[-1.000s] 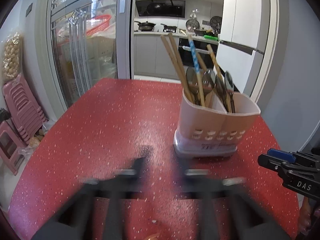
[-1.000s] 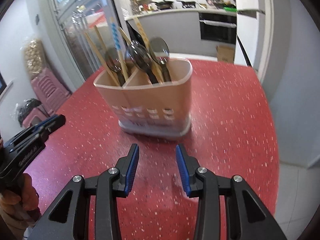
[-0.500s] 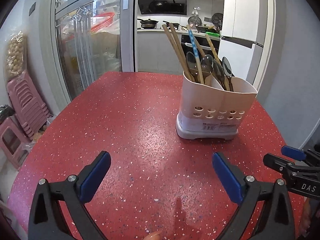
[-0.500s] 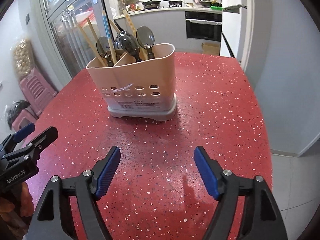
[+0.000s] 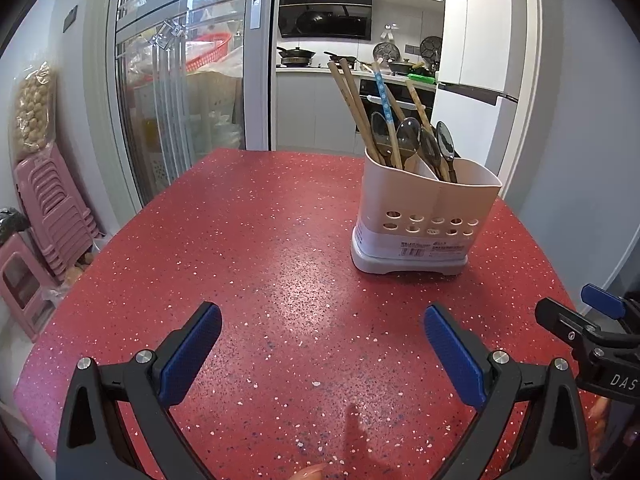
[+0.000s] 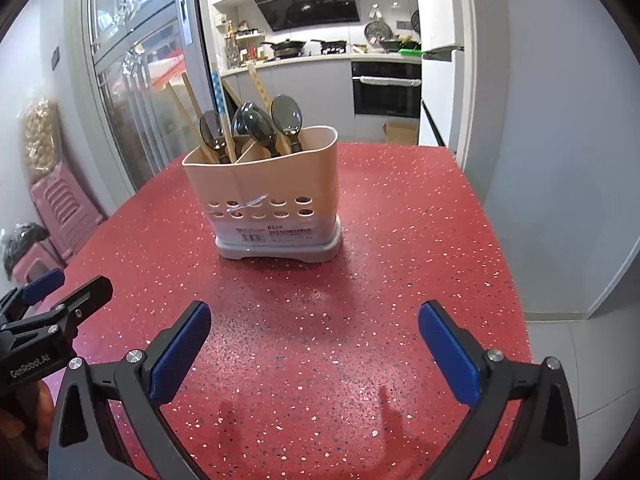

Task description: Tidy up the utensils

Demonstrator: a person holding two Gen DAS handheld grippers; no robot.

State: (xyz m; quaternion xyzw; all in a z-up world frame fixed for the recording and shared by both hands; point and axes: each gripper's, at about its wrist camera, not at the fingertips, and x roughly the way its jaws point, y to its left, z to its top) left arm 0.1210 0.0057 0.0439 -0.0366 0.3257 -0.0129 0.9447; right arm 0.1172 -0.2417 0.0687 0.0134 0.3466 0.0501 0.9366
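A beige two-compartment utensil holder stands upright on the red speckled table; it also shows in the right wrist view. Wooden chopsticks and a blue patterned stick stand in one compartment, dark spoons in the other. My left gripper is open and empty, well short of the holder. My right gripper is open and empty, also short of the holder. Each gripper shows at the edge of the other's view.
Stacked pink stools stand on the floor to the left of the table. A glass sliding door and a kitchen with an oven lie behind. The table's right edge drops to a tiled floor.
Both grippers opened wide from nearly shut and drew back from the holder. The holder now looks farther away in both views.
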